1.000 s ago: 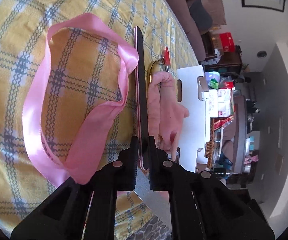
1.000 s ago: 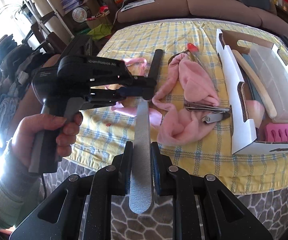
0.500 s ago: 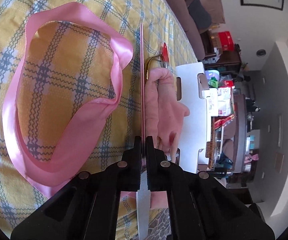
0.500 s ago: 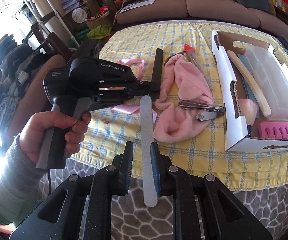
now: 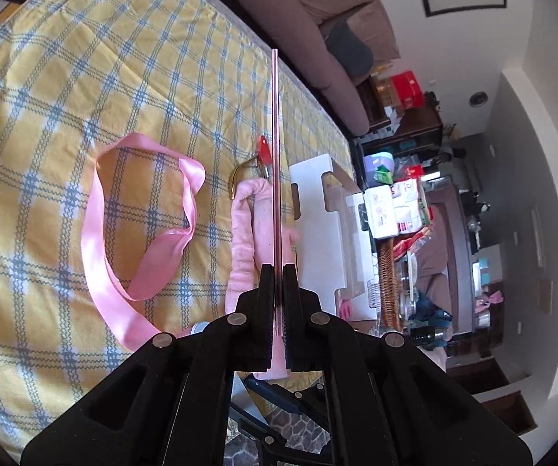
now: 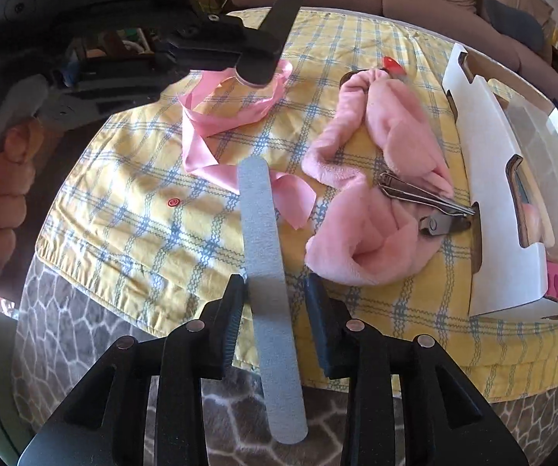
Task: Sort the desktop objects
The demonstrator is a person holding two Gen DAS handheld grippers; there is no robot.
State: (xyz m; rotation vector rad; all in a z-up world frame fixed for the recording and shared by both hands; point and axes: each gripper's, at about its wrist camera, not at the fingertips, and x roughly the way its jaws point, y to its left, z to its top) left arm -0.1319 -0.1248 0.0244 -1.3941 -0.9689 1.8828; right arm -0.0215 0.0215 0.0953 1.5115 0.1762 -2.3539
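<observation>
Your grey nail file (image 6: 267, 272) lies between the parted jaws of your right hand-held gripper (image 6: 275, 295), long axis running from 6 o'clock, where its near end overhangs the desk (image 6: 131, 233) edge, up to 12 o'clock, where its tip reaches the pink ribbon (image 6: 236, 116). Those jaws have just been opening; the left pad looks to be touching the file's edge and the right one stands clear, so nothing grips it. I judge it released, or nearly so.

Your left hand-held gripper (image 5: 279, 283) is clamped tight on the dark nail file (image 5: 276, 155), seen edge-on and pointing to 12 o'clock; in the right wrist view it hangs above the ribbon at 11 o'clock.

The white box (image 6: 488, 178) sits at 3 o'clock, beyond the pink cloth (image 6: 364, 202) and nail clipper (image 6: 426, 202). The right hand is nearer the box.
</observation>
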